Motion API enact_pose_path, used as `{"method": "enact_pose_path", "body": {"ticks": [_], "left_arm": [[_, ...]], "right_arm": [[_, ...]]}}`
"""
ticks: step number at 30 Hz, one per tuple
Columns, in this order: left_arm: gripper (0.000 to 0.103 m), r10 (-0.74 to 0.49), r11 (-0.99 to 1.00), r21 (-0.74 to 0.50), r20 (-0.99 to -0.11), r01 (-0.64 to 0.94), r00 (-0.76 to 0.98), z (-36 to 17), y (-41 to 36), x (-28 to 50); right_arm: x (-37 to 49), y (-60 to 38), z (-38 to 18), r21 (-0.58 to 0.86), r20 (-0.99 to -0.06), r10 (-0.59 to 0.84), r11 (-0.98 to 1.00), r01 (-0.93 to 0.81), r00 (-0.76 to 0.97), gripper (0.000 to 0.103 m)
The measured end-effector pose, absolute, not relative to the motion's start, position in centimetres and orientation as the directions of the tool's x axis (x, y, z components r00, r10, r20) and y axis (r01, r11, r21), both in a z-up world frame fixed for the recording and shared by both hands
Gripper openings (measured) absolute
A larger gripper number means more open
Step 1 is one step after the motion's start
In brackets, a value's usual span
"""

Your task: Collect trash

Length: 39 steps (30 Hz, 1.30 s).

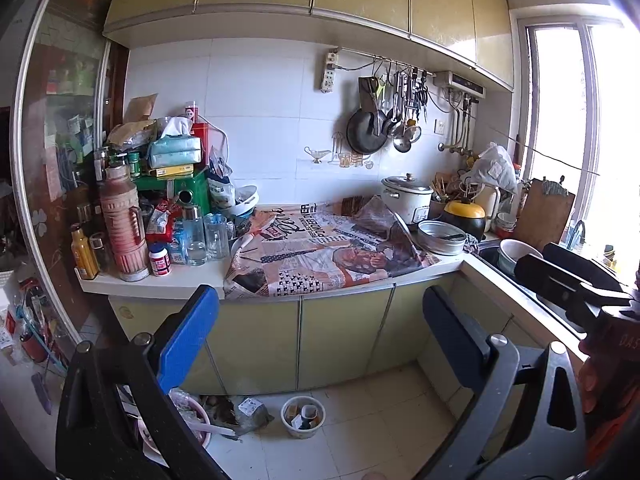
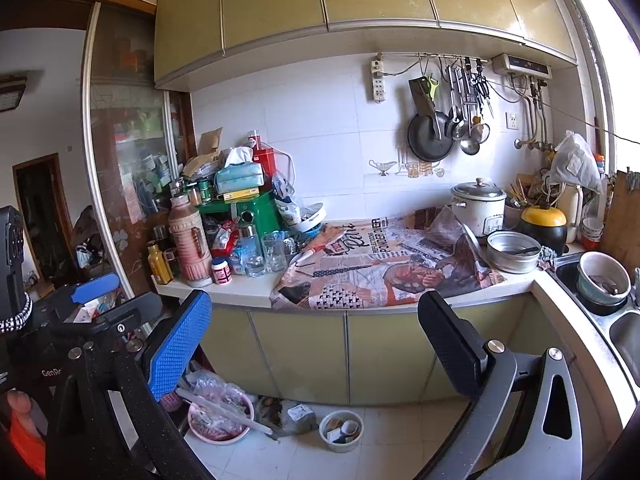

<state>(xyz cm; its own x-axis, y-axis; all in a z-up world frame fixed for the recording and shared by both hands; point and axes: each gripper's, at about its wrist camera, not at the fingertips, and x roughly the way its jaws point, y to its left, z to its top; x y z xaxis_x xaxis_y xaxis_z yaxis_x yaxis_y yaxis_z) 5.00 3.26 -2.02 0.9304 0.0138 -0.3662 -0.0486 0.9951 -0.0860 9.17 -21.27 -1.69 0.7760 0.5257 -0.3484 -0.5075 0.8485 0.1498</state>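
**Kitchen bench and floor, both grippers raised and empty**

Left gripper [image 1: 320,332]: held in the air in front of the lower cabinet doors, jaws spread wide, nothing between them. One finger pad is blue, the other dark.

Right gripper [image 2: 314,340]: likewise in the air before the cabinets, jaws spread wide, holding nothing. Also seen at the right edge of the left wrist view.

Bench [image 1: 188,278]: white top, L-shaped, running on to a steel sink [image 2: 624,332] at the right.

Newspaper [image 1: 320,256]: spread flat over the middle of the bench, its front edge hanging slightly over the bench edge.

Clutter, left end of bench: a pink ribbed thermos [image 1: 122,224], a white jar with a red label [image 1: 159,260], clear glasses [image 1: 216,236], a green box [image 1: 192,192] with a tissue pack [image 1: 174,148] stacked above it.

Right end of bench: a white rice cooker [image 1: 408,196], a metal tin [image 1: 442,236], a yellow-lidded black pot [image 1: 466,216].

Floor, at the foot of the cabinets:
- small white bowl [image 2: 341,432] filled with scraps and bits of packaging
- crumpled grey bag [image 2: 292,416] just beside the bowl, to its left
- pink basin [image 2: 220,420] holding clear plastic wrapping, left of the bag, partly behind the right gripper's blue finger

Wall: a dark pan [image 1: 366,132] and utensils hanging from a rail.
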Motion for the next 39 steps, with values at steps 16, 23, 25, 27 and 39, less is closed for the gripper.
{"method": "enact_pose_path", "body": {"ticks": [16,23,25,27,39], "left_arm": [[0.102,0.012,0.994,-0.096,-0.369,-0.051,0.929,-1.9,2.7,5.5],[0.102,-0.001,0.994,-0.103,-0.369,-0.040,0.929,-1.8,1.9,6.0],[0.102,-0.005,0.994,-0.104,-0.371,-0.037,0.929,-1.8,1.7,6.0],[0.102,-0.003,0.994,-0.106,-0.367,-0.039,0.930,-1.7,1.6,6.0],[0.102,-0.007,0.993,-0.109,-0.361,-0.035,0.933,-1.4,1.2,5.9]], "right_arm": [[9.0,-21.5,-1.7,0.161,-0.357,0.524,0.850,-0.502,0.773,0.103],[8.7,-21.8,-1.6,0.168,-0.364,0.516,0.855,-0.490,0.775,0.103],[8.8,-21.9,-1.5,0.171,-0.367,0.516,0.856,-0.488,0.774,0.103],[8.9,-22.0,-1.4,0.176,-0.366,0.516,0.856,-0.487,0.775,0.103],[9.0,-22.2,-1.1,0.177,-0.365,0.515,0.856,-0.486,0.775,0.103]]}}
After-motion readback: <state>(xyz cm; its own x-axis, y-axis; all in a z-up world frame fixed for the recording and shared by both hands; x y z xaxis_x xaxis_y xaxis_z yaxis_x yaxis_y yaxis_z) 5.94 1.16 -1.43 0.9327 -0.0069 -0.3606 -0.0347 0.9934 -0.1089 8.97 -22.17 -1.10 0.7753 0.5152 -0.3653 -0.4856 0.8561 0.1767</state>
